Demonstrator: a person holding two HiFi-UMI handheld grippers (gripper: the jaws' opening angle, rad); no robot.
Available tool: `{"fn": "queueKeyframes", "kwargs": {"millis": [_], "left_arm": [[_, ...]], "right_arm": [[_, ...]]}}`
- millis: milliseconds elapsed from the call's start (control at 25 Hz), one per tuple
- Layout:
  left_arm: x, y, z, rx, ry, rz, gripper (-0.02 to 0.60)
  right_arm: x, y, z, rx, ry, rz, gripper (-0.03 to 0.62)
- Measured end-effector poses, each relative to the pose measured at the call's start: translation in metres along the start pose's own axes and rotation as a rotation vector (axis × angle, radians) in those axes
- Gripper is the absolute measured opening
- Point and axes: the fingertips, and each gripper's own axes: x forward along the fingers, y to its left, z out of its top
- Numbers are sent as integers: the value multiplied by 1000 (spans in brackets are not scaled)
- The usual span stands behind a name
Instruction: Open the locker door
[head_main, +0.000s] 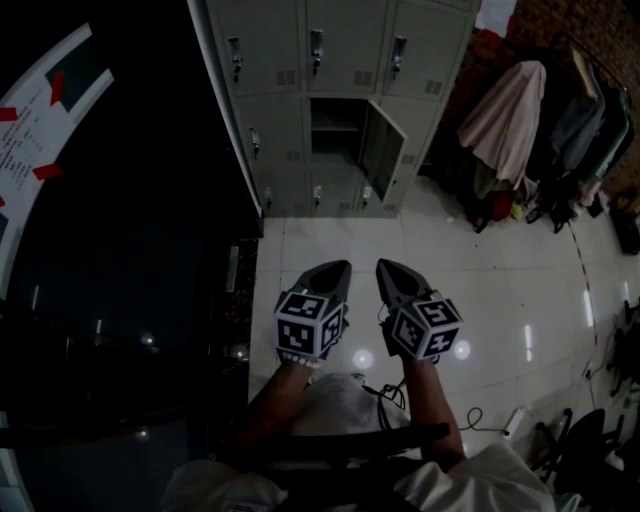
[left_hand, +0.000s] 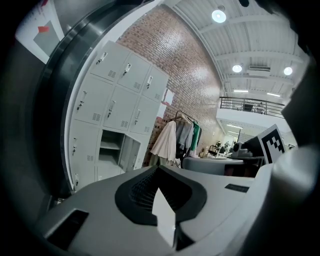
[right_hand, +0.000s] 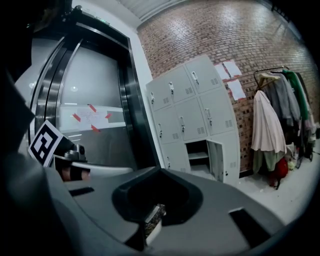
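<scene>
- Covering most of the head view, the glossy pale tiled floor (head_main: 500, 290) reflects the ceiling lamps.
- The grey locker block (head_main: 300, 60) stands against a brick wall (right_hand: 210, 30), just beside a dark metal door frame (right_hand: 132, 110).
- A clothes rack (head_main: 520, 120) with hanging coats is to the right of the lockers.
- One locker door (head_main: 383, 148), in the middle column, stands swung out to the right. Its compartment (head_main: 335, 125) is open and shows a shelf inside. The other doors are closed.
- The left gripper (head_main: 345, 266) and the right gripper (head_main: 381, 264) are held side by side above the floor, well apart from the lockers, and both point toward them. Each one has its jaws pressed together, with nothing between them.
</scene>
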Motion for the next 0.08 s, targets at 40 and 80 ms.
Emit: {"fn": "queueKeyframes", "kwargs": {"millis": [40, 80], "left_arm": [[1, -2, 0, 1, 0, 1, -2], [2, -4, 0, 2, 0, 1, -2]], "right_arm": [[-1, -1, 0, 0, -1, 2, 5], [-3, -3, 1, 0, -1, 4, 5]]}}
